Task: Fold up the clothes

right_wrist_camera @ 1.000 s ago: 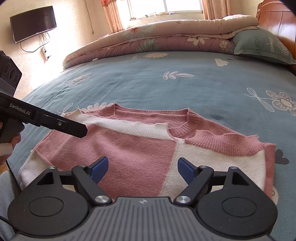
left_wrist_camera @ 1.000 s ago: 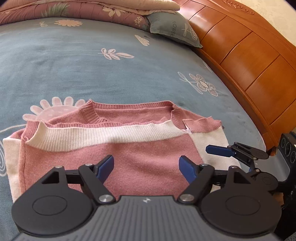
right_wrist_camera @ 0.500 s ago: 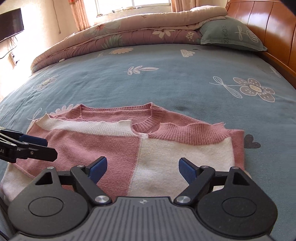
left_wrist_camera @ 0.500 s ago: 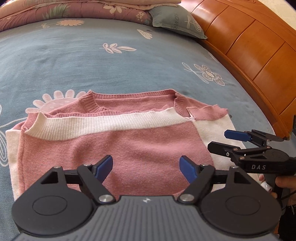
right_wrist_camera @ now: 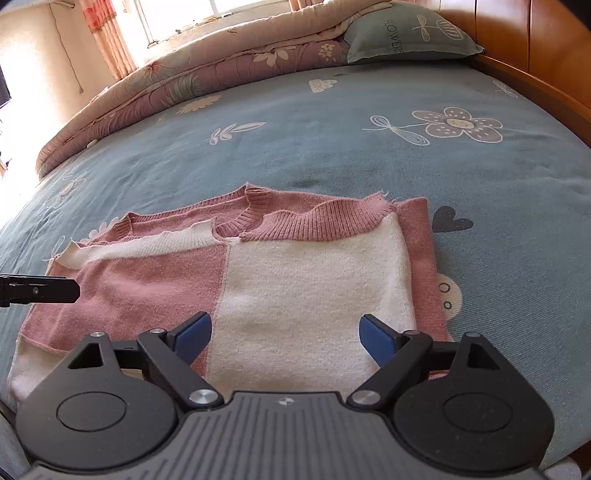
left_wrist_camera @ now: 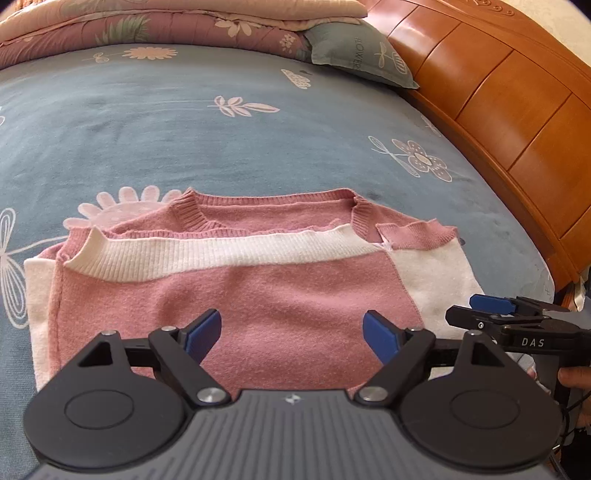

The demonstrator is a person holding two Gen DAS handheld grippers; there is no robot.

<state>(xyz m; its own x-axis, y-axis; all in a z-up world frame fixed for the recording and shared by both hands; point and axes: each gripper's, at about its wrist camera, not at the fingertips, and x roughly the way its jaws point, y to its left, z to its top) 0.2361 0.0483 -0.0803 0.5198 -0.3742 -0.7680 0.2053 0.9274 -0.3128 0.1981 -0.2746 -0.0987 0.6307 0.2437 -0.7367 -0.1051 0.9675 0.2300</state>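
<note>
A pink and white knit sweater lies folded on the blue flowered bedsheet, its collar on the far side. My left gripper hovers over the pink near half; its jaws are opening and nothing is between them. My right gripper hangs over the white half of the sweater, its jaws also opening with no cloth pinched. In the left wrist view the right gripper shows beside the sweater's right edge. The left gripper's fingers show at the sweater's left edge in the right wrist view.
A wooden headboard runs along the right side of the bed. A grey-green pillow and a folded flowered quilt lie at the far end. A bright window with curtains is behind. A hand holds the right gripper's handle.
The right wrist view has swung right and rolled, so the white half now lies under it and the left gripper sits at its left edge. Both pairs of jaws stand slightly wider.
</note>
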